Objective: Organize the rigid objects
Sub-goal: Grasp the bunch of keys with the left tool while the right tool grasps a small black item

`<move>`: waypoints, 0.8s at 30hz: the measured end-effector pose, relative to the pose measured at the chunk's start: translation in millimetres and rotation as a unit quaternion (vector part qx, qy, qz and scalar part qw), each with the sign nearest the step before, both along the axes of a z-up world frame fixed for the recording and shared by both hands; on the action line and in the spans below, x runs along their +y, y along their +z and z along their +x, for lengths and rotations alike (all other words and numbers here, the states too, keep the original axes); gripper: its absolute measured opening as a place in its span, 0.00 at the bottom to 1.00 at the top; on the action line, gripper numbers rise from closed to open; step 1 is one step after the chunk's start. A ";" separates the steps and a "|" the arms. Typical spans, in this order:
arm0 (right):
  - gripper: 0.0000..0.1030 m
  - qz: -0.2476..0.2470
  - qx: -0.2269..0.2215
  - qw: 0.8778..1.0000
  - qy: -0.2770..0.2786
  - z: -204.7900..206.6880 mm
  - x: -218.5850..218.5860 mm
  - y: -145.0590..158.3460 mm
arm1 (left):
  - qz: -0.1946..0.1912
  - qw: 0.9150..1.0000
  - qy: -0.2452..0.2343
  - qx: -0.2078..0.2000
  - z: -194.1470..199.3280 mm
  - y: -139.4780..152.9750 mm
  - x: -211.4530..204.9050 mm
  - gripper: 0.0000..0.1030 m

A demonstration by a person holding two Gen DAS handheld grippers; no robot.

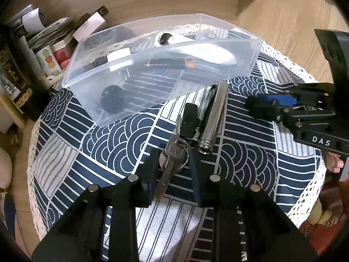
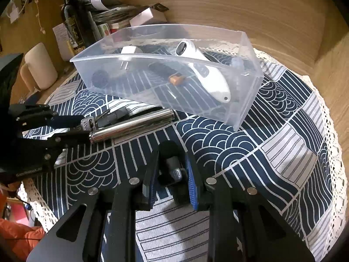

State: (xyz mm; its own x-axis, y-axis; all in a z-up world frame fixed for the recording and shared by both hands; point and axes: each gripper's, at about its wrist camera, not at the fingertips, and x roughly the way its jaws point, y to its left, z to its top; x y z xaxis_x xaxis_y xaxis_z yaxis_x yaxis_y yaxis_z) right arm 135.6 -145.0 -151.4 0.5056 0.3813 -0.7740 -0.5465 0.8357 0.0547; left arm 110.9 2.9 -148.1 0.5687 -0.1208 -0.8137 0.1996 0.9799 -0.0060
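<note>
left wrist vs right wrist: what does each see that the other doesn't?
Left wrist only: the key blade between the left gripper fingers. Right wrist only: a small dark object between the right gripper fingers, and a wine bottle. Both: the clear bin with the white device, and the chrome cylinder on the patterned cloth.

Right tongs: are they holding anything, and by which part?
Yes: the right tongs grip a small dark object by its sides, between the blue pads. What it is cannot be told.
</note>
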 end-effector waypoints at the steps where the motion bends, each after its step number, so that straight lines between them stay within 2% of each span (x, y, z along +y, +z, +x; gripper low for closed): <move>1: 0.21 0.001 -0.003 1.000 -0.001 -0.6 -0.8 1.2 | -0.004 1.000 0.002 -0.001 -1.1 1.1 1.1 0.21; 3: 0.21 0.006 -0.008 1.000 -0.004 -1.8 -2.0 4.4 | -0.012 1.000 0.008 -0.008 -4.6 4.6 4.5 0.18; 4: 0.21 0.008 -0.012 1.000 -0.005 -2.2 -2.4 6.0 | -0.013 1.000 0.011 -0.014 -6.4 7.1 5.9 0.09; 5: 0.21 0.009 -0.016 1.000 -0.007 -2.8 -2.8 8.4 | -0.017 1.000 0.016 -0.020 -8.3 11.4 8.4 0.07; 15: 0.21 0.032 -0.048 0.998 -0.017 -7.8 -7.6 32.2 | -0.039 0.998 0.037 -0.036 -14.3 22.1 19.7 0.07; 24: 0.21 0.062 -0.104 0.993 -0.015 -8.4 -4.9 72.0 | -0.052 0.992 0.045 -0.102 -23.9 71.6 27.0 0.07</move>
State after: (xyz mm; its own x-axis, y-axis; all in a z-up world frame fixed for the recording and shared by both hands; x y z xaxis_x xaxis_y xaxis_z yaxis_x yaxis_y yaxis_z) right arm 127.2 -149.8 -79.4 0.6622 0.4489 -0.5999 -0.5317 0.8457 0.0458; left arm 87.0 29.9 -76.5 0.7322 -0.1389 -0.6667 0.1185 0.9900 -0.0761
